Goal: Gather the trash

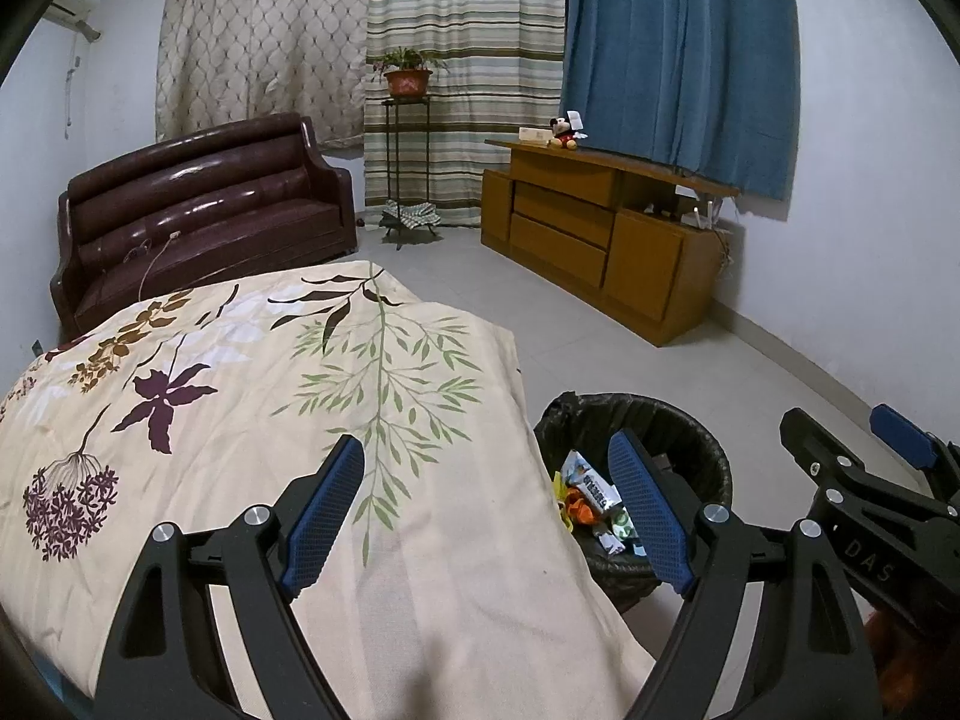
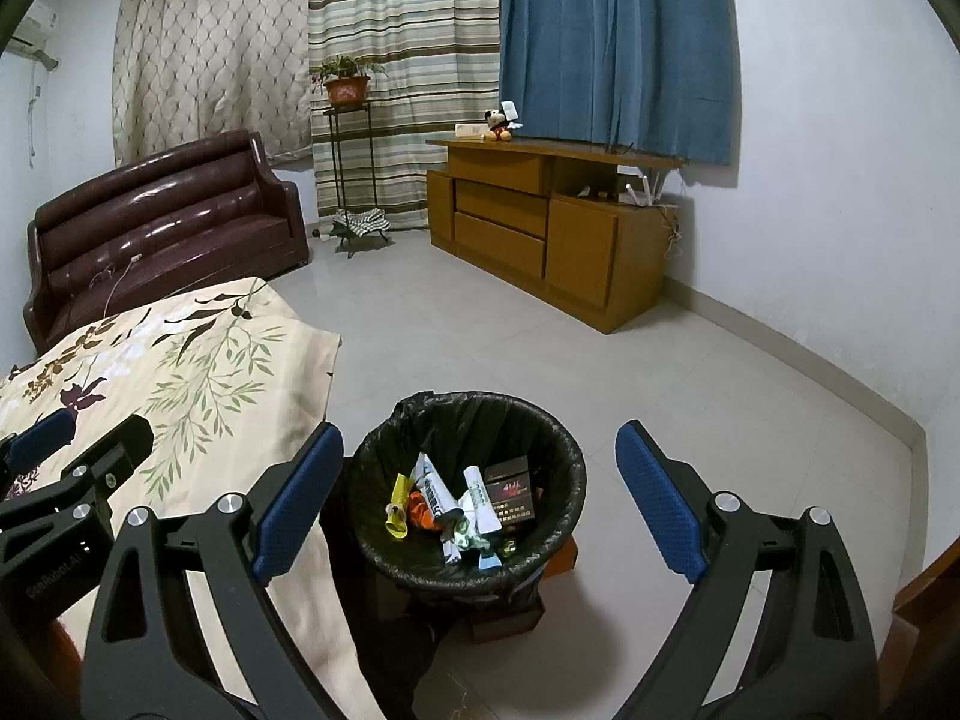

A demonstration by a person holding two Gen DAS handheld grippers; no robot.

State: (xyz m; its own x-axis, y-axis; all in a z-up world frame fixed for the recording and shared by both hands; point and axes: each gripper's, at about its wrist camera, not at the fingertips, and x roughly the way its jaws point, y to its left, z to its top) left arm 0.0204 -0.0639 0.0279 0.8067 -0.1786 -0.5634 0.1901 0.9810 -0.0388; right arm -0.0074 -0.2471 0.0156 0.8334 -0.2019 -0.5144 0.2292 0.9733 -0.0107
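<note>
We hold both tools tilted downward, side by side. Our left gripper (image 1: 489, 516) hangs over the edge of the floral bedspread (image 1: 252, 420), jaws spread wide with nothing between them. Our right gripper (image 2: 483, 495) hovers above the black-lined trash bin (image 2: 558, 450), jaws likewise wide and empty. The trash (image 2: 462, 510), crumpled wrappers and a dark box, lies inside the bin on the pale tiled floor (image 2: 690, 372). Beyond stand a brown sofa (image 2: 162, 228), a wooden cabinet (image 2: 540, 222) and curtains (image 2: 618, 42).
</note>
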